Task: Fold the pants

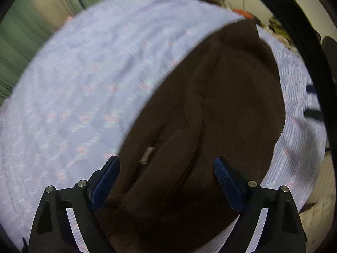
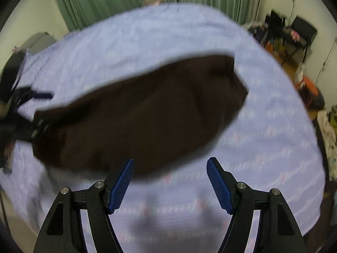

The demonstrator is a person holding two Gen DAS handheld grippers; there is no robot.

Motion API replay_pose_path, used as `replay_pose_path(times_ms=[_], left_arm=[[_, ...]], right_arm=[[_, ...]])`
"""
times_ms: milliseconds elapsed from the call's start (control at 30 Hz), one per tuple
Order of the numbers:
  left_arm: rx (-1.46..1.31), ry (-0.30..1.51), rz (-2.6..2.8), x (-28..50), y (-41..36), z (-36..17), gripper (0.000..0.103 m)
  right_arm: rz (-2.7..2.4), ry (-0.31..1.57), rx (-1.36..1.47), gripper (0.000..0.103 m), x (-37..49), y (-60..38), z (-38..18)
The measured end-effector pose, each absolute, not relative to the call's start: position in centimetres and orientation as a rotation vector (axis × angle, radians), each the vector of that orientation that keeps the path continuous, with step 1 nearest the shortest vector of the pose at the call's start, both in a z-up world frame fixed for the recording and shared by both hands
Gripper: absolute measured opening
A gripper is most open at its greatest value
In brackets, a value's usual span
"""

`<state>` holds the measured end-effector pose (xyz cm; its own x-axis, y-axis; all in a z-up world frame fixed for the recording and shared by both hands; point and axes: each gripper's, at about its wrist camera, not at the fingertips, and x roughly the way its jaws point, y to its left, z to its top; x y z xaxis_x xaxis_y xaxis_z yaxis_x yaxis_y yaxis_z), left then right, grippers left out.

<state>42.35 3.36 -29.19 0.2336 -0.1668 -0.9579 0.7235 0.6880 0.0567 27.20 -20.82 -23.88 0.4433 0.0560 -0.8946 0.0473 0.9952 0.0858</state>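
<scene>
1. The left gripper [image 1: 166, 168] points steeply down with its blue-padded jaws standing wide apart; nothing is clamped between them, though dark cloth lies beneath the gap.
2. The right gripper [image 2: 169, 168] is likewise spread, its pads apart over bare bedsheet [image 2: 189, 200], gripping nothing.
3. Directly below the left gripper lie the dark brown pants [image 1: 221, 105], folded into a long band that runs away from the camera across the bed.
4. A small pale tag [image 1: 147, 155] sits on the cloth just ahead of the left gripper's left-hand pad.
5. Raised folds and seams run lengthwise down the middle of the pants in the left wrist view.
6. In the right wrist view the pants [image 2: 143, 113] stretch across the frame just beyond the fingertips, their near edge close to the left-hand pad.
7. The left gripper [image 2: 31, 105] appears blurred at the left end of the pants in that view.
8. The bedsheet [image 1: 84, 84] is pale lavender with faint pink motifs and surrounds the pants on all sides.
9. Beyond the bed hang green curtains [image 2: 105, 0].
10. A cluttered dark desk [image 2: 288, 35] stands at the far right.
</scene>
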Motion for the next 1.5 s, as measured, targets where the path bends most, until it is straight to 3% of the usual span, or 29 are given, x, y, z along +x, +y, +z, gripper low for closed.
replay_pose_path(times_ms=[100,133,167,200,267,500,767,833,967,1000,1167,1333,1500], left_arm=[[0.607,1.243,-0.676,42.3,1.7,-31.4,0.078],[0.611,1.254,-0.677,42.2,1.5,-31.9,0.062],[0.612,1.254,-0.671,42.0,1.3,-32.1,0.037],[0.616,1.246,-0.651,42.0,1.4,-32.1,0.027],[0.577,1.21,-0.643,41.9,2.0,-30.8,0.021],[0.455,1.021,-0.478,46.2,4.9,-25.4,0.021],[0.485,1.178,-0.371,52.0,3.9,-33.7,0.024],[0.497,1.175,-0.354,52.1,3.9,-34.5,0.033],[0.514,1.112,-0.268,52.0,5.0,-33.2,0.07],[0.511,1.075,-0.259,51.6,5.5,-32.1,0.071],[0.506,0.92,-0.345,45.0,5.4,-28.4,0.072],[0.499,0.883,-0.517,38.6,1.9,-29.5,0.071],[0.379,0.888,-0.497,40.4,-1.7,-32.7,0.06]], right_arm=[[0.039,1.155,0.127,0.072,26.2,-20.1,-25.5],[0.055,1.163,0.135,0.072,26.0,-19.9,-25.9],[0.063,1.171,0.143,0.072,25.9,-19.8,-26.2],[0.069,1.178,0.148,0.072,25.9,-19.7,-26.4],[0.088,1.185,0.157,0.071,26.0,-19.4,-26.8],[0.146,1.112,0.151,0.071,27.9,-18.8,-25.9],[0.207,1.08,0.15,0.063,33.1,-16.6,-27.2],[0.212,1.072,0.135,0.061,33.5,-16.0,-27.2],[0.239,1.034,0.062,0.058,34.7,-14.4,-26.4],[0.251,1.018,0.046,0.058,35.0,-14.0,-26.0],[0.297,0.98,-0.004,0.055,37.3,-14.3,-24.3],[0.408,0.999,0.014,0.055,41.4,-14.7,-23.3],[0.486,1.047,0.064,0.053,44.1,-15.8,-23.5]])
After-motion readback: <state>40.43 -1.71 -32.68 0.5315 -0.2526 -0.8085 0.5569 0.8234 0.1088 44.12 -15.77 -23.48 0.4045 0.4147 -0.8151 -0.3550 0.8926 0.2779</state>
